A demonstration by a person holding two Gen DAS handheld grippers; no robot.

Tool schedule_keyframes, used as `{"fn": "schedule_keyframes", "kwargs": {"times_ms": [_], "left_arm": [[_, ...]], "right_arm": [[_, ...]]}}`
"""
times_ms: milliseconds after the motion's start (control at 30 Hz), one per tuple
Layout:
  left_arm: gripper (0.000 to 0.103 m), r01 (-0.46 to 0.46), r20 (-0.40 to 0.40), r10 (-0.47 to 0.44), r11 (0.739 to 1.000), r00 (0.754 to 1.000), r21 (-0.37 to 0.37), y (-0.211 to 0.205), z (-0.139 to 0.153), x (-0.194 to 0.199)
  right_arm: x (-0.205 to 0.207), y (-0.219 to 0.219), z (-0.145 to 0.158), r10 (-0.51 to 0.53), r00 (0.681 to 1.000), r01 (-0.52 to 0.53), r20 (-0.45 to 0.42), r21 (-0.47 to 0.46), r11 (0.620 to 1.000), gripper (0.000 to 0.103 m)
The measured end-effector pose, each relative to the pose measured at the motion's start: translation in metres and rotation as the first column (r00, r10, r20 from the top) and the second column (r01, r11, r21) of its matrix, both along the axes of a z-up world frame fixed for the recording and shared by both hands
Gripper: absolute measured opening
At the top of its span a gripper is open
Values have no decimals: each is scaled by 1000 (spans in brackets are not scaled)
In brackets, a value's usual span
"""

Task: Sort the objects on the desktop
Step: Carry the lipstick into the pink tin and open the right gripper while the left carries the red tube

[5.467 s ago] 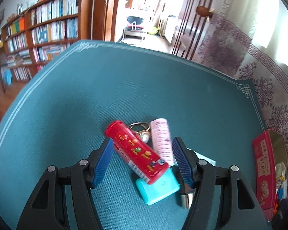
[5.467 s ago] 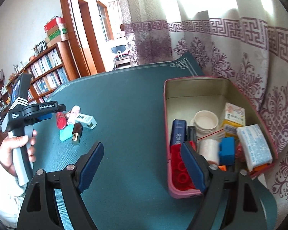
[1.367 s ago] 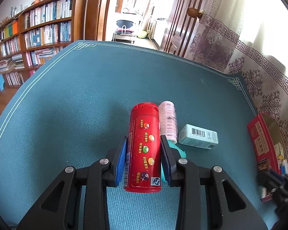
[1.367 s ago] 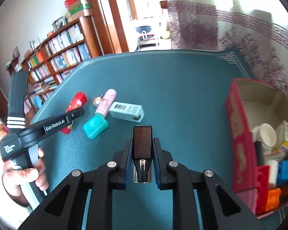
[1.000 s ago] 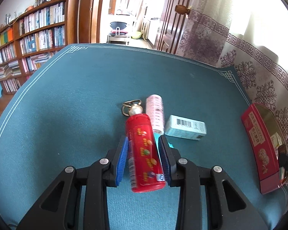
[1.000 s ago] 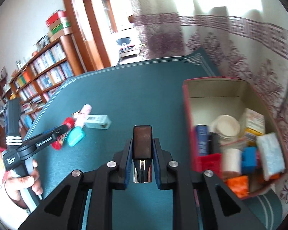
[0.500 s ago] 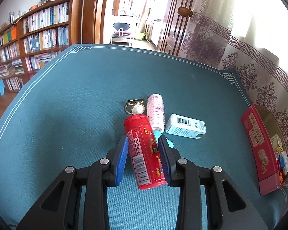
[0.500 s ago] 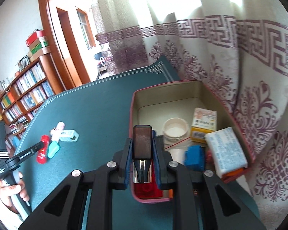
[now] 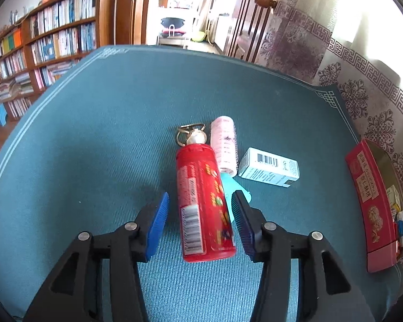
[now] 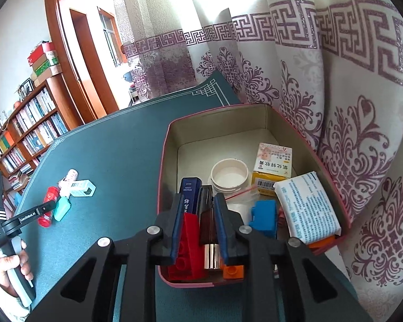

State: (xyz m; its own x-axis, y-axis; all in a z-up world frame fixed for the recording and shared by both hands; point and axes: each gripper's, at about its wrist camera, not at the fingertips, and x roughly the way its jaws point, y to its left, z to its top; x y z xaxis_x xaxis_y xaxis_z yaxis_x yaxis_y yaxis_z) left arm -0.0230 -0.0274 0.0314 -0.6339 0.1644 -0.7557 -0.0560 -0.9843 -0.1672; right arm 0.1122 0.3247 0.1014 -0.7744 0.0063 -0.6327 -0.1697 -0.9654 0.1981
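Note:
A red printed tube [image 9: 204,204] lies between the jaws of my left gripper [image 9: 200,196], which are opening. There is a gap on each side of the tube, so neither pad presses on it. A pink tube [image 9: 224,145], a gold keyring [image 9: 192,134], a teal case [image 9: 236,187] and a white barcoded box [image 9: 268,165] lie just beyond. My right gripper [image 10: 198,197] hangs over the red tin box [image 10: 164,161]. Its jaws are opening around a dark lipstick [image 10: 207,214], and the left pad stands clear of it.
The tin holds a white tub [image 10: 229,174], a yellow carton [image 10: 272,171], a blue block [image 10: 263,217], a dark blue box [image 10: 189,196] and red bricks [image 10: 188,247]. A curtain [image 10: 349,107] hangs right behind it. A hand [image 10: 10,268] grips the left tool. Bookshelves [image 9: 48,40] stand past the green cloth.
The left jaws have spread away from the red tube, which was clamped half a second ago. The right jaws have parted slightly and the lipstick sits a little lower, still over the tin.

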Motion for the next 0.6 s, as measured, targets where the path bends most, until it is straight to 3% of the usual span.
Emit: {"fn": "schedule_keyframes", "kwargs": {"times_ms": [133,167,200,600], "left_arm": [[52,-5,11,4,1000,1000,13,-2,-4,-2],[49,-5,10,5,1000,1000,16,-2,-5,-2],[35,-7,9,7,1000,1000,16,-3,-5,-2],[35,2,-91,-3,1000,996,-13,8,18,11]], "right_arm": [[1,2,-3,-6,1000,6,5,-6,1000,29],[1,2,-4,-6,1000,6,7,-7,1000,29],[2,3,-5,-6,1000,6,8,-7,1000,29],[11,0,3,0,1000,1,-29,22,1000,29]]}}
